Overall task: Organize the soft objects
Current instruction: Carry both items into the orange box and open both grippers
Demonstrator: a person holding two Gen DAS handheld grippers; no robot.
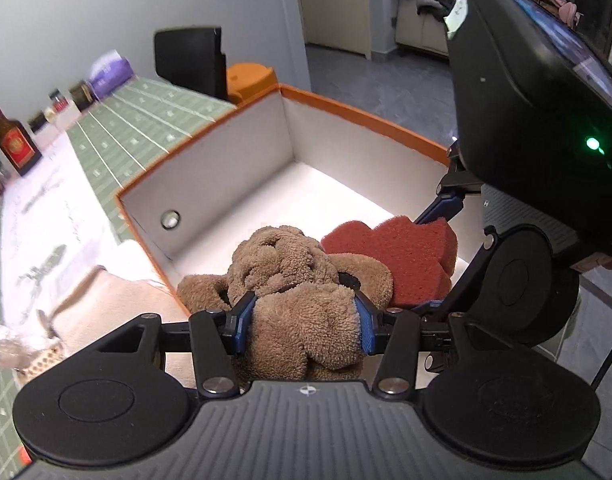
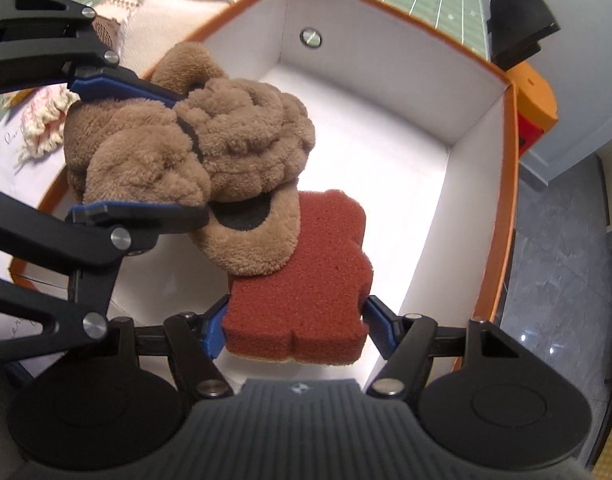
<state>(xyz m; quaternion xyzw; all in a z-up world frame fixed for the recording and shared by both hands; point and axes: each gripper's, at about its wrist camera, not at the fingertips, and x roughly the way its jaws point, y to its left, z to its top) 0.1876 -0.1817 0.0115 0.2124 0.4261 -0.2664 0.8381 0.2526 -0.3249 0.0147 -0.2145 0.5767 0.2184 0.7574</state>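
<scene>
From the camera on my left gripper [image 1: 306, 322], I see my two blue-padded fingers [image 1: 366, 322] clamped on one brown plush toy [image 1: 293, 280], its fuzzy body bulging out between them. The toy hangs over the near edge of one open box [image 1: 346, 148], orange outside and white inside, with a single round metal stud on an inner wall. Just behind the toy is one dark red sponge [image 1: 398, 256], pinched by my right gripper [image 1: 438, 256], whose black body fills the right side. The box sits on a green patterned table [image 1: 145, 128]. Along the far wall stand one amber bottle [image 1: 15, 144] and a few small jars.

From the camera on my right gripper [image 2: 295, 326], my two blue fingers [image 2: 215, 328] squeeze the one red sponge [image 2: 314, 276] at its sides, held above the white floor of the box [image 2: 482, 168]. The brown plush toy [image 2: 209, 148] overlaps the sponge's far end, gripped by my left gripper [image 2: 141, 152] entering from the left. One cream cloth [image 2: 165, 16] lies on the table beyond the box.
</scene>
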